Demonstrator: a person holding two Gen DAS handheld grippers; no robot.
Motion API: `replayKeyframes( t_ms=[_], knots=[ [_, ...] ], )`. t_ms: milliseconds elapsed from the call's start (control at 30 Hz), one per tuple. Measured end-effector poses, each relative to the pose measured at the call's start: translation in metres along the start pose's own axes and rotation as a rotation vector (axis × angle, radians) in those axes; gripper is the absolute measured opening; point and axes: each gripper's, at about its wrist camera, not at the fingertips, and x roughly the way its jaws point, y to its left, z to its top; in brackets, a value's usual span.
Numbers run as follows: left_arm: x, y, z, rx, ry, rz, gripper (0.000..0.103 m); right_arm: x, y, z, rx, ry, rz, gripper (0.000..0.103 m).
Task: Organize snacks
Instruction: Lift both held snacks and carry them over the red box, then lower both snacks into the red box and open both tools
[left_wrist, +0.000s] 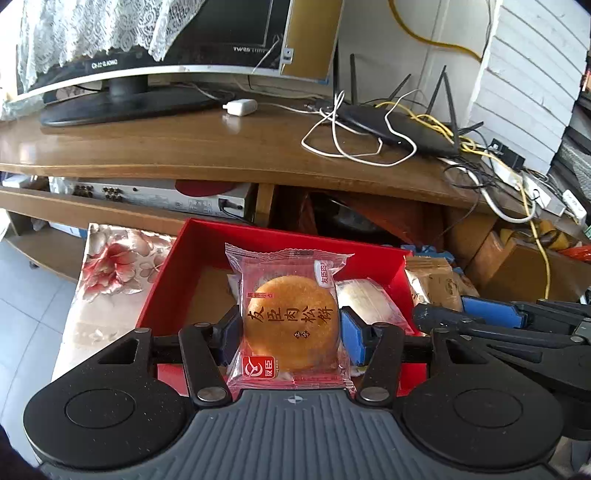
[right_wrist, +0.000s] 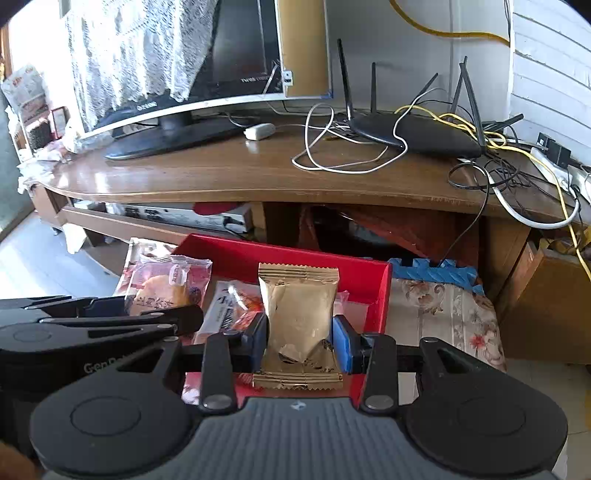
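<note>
1. We see the floral cloth (left_wrist: 110, 273) covering the low surface by the tiled floor (left_wrist: 26, 295).
2. Our left gripper (left_wrist: 290, 332) clamps a clear-wrapped round meat-floss cake (left_wrist: 291, 325) over the red box (left_wrist: 207, 251).
3. Our right gripper (right_wrist: 300, 338) pinches a gold snack packet (right_wrist: 299, 317) above the same box, right side.
4. Behind, the wooden TV stand (right_wrist: 221, 173) carries a monitor (right_wrist: 236, 48) and router (right_wrist: 417, 136).

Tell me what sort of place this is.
Probably a home living room: a lace-draped television on a wooden TV stand, a router among tangled cables, and a red box of snacks in front.
</note>
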Motion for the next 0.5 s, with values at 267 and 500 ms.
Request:
replayKeyframes(
  t_ms=[267,500],
  knots=[
    [0.025,-0.001,0.003,0.016,0.027,0.029,0.061,0.029,-0.003,0.003,-0.012,0.018,-0.041,0.041],
    [0.039,0.001,0.004,0.023,0.046,0.047,0.061,0.046,-0.003,0.003,-0.030,0.030,-0.063,0.041]
  ],
)
